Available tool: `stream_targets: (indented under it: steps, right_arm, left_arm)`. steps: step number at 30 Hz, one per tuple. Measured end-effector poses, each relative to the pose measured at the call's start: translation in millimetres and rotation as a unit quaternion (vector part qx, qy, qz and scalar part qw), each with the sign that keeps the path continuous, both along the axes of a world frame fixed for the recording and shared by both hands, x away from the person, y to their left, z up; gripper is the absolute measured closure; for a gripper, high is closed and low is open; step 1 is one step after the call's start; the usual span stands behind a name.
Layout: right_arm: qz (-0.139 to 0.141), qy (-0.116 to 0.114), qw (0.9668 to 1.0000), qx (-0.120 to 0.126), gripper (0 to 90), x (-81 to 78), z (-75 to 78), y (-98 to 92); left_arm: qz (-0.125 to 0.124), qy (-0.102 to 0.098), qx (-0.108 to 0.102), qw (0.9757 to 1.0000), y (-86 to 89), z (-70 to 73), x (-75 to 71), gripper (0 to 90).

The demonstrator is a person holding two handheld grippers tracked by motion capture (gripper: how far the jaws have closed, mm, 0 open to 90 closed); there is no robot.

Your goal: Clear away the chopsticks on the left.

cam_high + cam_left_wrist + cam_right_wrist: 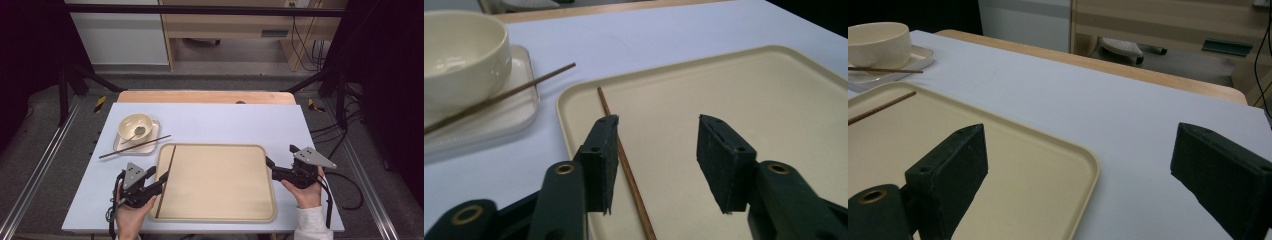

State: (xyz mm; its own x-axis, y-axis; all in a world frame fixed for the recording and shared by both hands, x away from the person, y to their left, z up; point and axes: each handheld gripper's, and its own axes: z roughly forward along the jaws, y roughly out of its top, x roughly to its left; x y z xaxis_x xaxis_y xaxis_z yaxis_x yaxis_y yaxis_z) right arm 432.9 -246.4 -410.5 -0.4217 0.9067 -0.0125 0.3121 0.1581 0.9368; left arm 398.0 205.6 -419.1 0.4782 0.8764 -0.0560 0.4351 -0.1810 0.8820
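A beige tray [220,190] lies at the table's near middle. One brown chopstick [166,180] rests inside it along its left edge. A second chopstick [135,146] lies across a small white plate [150,148] that carries a cream bowl [131,122] with a spoon [138,132] in it. My left gripper [157,176] is open over the tray's left side. In the left gripper view the tray's chopstick [624,155] runs just inside the left jaw of the gripper [658,120]. My right gripper [281,156] is open, its jaws astride the tray's right rim [1088,170], holding nothing.
The table's wooden far edge [205,96] runs behind the pale cloth. Black frame posts [64,85] stand at both sides and cables [345,185] trail off the right. Bare cloth [225,125] lies between the tray and the far edge.
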Motion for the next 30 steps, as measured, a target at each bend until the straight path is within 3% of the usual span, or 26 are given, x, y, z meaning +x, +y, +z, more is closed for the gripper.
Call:
stream_targets:
  steps: [6, 12, 16, 19, 21, 30]
  right_arm:
    - [-0.002, -0.001, 1.0000, 0.005, 8.2, -1.5, 1.5, -1.2]
    - [-0.003, -0.002, 1.0000, 0.003, 7.8, -1.6, 1.7, -2.3]
    - [-0.003, 0.002, 1.0000, 0.003, 7.8, -1.5, 1.3, -1.2]
    - [-0.004, 0.003, 1.0000, 0.001, 7.8, -1.1, 0.6, -0.5]
    - [-0.003, 0.004, 1.0000, 0.001, 7.8, -0.8, 0.2, -0.6]
    - [0.000, 0.009, 0.9999, -0.007, 7.8, 1.5, -3.5, 0.8]
  left_arm:
    - [-0.029, -0.010, 0.008, 0.9995, 18.5, 20.5, 12.1, 41.4]
    - [-0.048, -0.017, 0.027, 0.9983, 35.6, 27.3, 20.0, 33.3]
    - [-0.056, -0.014, 0.032, 0.9978, 48.1, 22.3, 23.4, 29.8]
    - [-0.048, -0.007, 0.027, 0.9985, 58.1, 11.4, 24.8, 28.8]
    - [-0.044, 0.004, 0.040, 0.9982, 63.5, 5.7, 27.1, 28.0]
    - [-0.020, 0.010, 0.050, 0.9985, 86.3, -8.2, 36.0, 23.9]
